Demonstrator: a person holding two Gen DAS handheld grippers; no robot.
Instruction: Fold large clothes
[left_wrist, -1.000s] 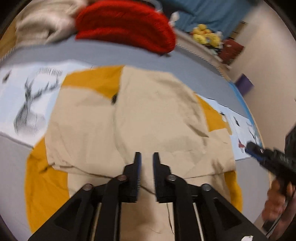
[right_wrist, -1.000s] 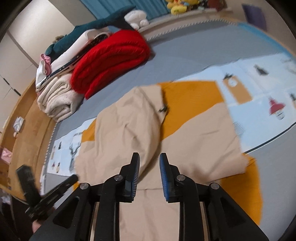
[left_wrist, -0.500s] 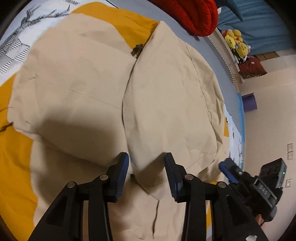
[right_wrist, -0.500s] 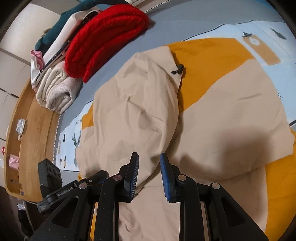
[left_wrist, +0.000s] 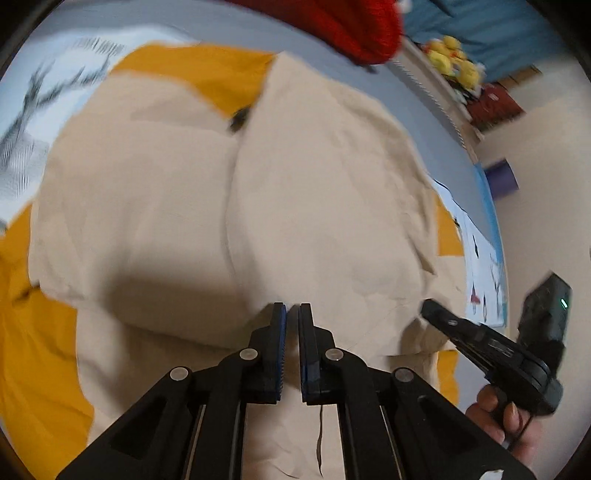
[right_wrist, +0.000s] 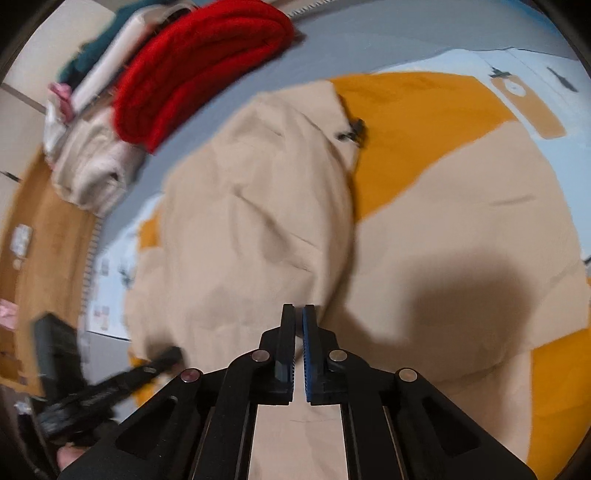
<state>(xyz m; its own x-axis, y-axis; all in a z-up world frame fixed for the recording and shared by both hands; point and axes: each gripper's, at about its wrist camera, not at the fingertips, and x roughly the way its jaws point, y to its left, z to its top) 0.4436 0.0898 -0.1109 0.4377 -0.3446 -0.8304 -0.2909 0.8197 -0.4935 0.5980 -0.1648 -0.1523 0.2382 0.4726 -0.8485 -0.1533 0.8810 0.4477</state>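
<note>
Garment: the beige and mustard jacket (left_wrist: 314, 206) lies spread on the grey bed (right_wrist: 388, 40), both side panels folded in so they meet along a middle seam, its near hem right under your 2 tools.

Left gripper (left_wrist: 291, 314): jaws nearly pressed together, only a thin slit showing; they sit at the lower edge of the folded panel, but you cannot tell from here whether any cloth is caught in that slit.

Right gripper (right_wrist: 298, 314): jaws likewise almost shut at the hem of the other panel; cloth between them is not visible, so treat the grip as unconfirmed.

Risk 1: if you lift now and 1 pinch is empty, only 1 side rises and the fold goes crooked.

Risk 2: a shallow bite on a single layer likely slips, letting the tucked panels fall open.

Risk 3: both views are blurred, so you are moving fast; a jerk could drag the whole jacket across the bed instead of folding it.

Risk 4: carrying the hem too far forward could push it against the red blanket (right_wrist: 199, 62) behind the collar.
</note>
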